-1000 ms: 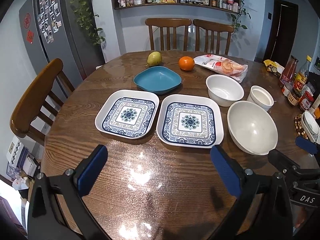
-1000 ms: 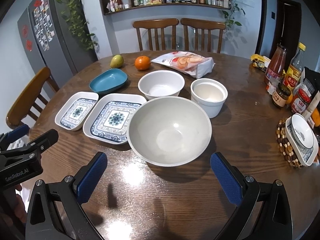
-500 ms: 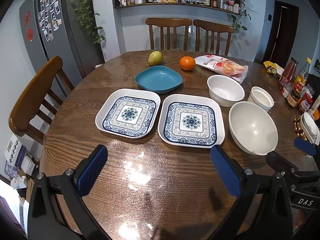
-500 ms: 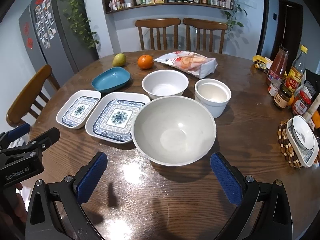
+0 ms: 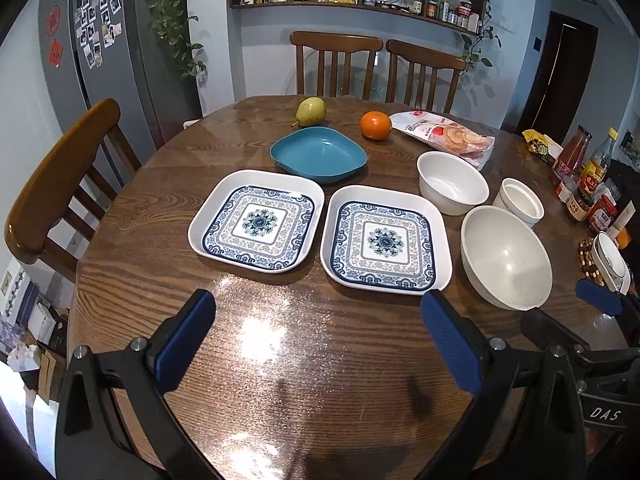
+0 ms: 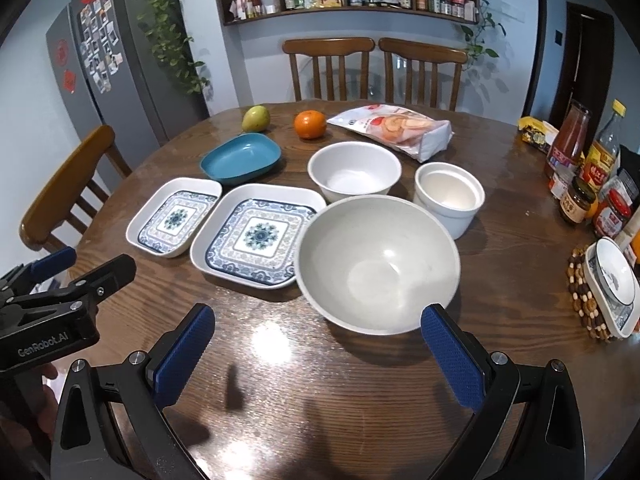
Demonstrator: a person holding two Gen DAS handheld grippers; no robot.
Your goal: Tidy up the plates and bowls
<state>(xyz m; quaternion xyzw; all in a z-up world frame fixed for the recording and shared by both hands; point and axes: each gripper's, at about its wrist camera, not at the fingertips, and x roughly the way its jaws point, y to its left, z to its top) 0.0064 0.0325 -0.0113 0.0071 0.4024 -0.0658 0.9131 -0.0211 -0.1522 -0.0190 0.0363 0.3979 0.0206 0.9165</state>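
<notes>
Two square blue-patterned plates lie side by side on the round wooden table (image 5: 140,280): the left plate (image 5: 257,220) and the right plate (image 5: 385,239). Behind them sits a teal dish (image 5: 319,154). A large white bowl (image 6: 378,264), a medium white bowl (image 6: 354,172) and a small white cup-bowl (image 6: 449,198) stand to the right. My left gripper (image 5: 316,340) hovers open just short of the plates. My right gripper (image 6: 316,344) is open too, its right finger close to the large bowl's near rim.
A pear (image 5: 311,111), an orange (image 5: 375,125) and a snack bag (image 5: 444,136) lie at the back. Bottles and jars (image 6: 580,176) crowd the right edge, with a small bowl on a beaded trivet (image 6: 610,284). Wooden chairs (image 5: 56,184) ring the table.
Both grippers have edged forward toward the dishes, so the plates and the large bowl sit closer in view. Nothing on the table has moved.
</notes>
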